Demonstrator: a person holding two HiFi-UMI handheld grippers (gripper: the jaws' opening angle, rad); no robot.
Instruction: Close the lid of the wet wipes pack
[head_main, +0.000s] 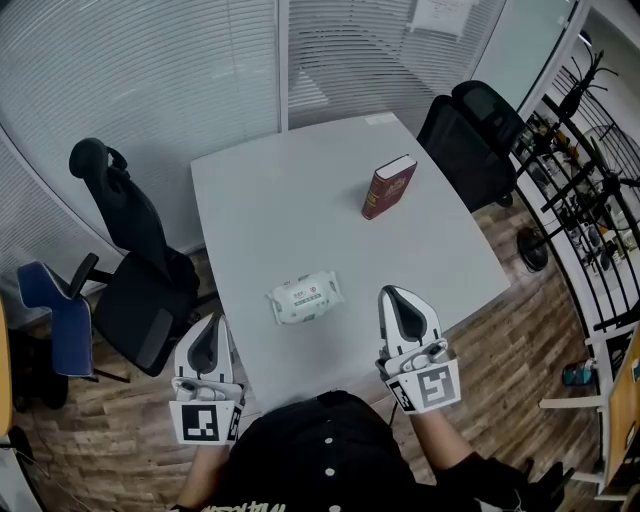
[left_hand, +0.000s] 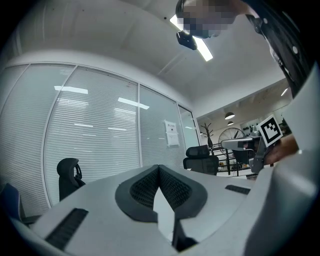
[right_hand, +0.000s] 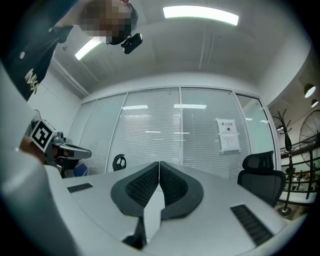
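Now your left gripper (head_main: 207, 330) and right gripper (head_main: 403, 300), clenched empty, flank the white plastic wet wipes pack (head_main: 305, 297) near the grey table's (head_main: 300, 190) front edge.

The left gripper (left_hand: 159, 169) is pointing roughly level, and its two jaws are meeting at the tips, with nothing sitting between them. The black ribbed pads (left_hand: 142, 190) are forming a narrow V that is widening toward the camera. Behind the jaws, a glass partition (left_hand: 100, 130) with closed blinds is filling the background. A black office chair (left_hand: 69, 176) is standing at the left before it, and a paper notice (left_hand: 172, 133) is hanging on the glass. A second black chair (left_hand: 200, 156) is standing right of centre, near a coat stand (left_hand: 206, 133). The right gripper (left_hand: 227, 144) is showing at the right edge, its marker cube (left_hand: 270, 130) facing the camera. A ceiling light (left_hand: 202, 47) is glowing overhead.
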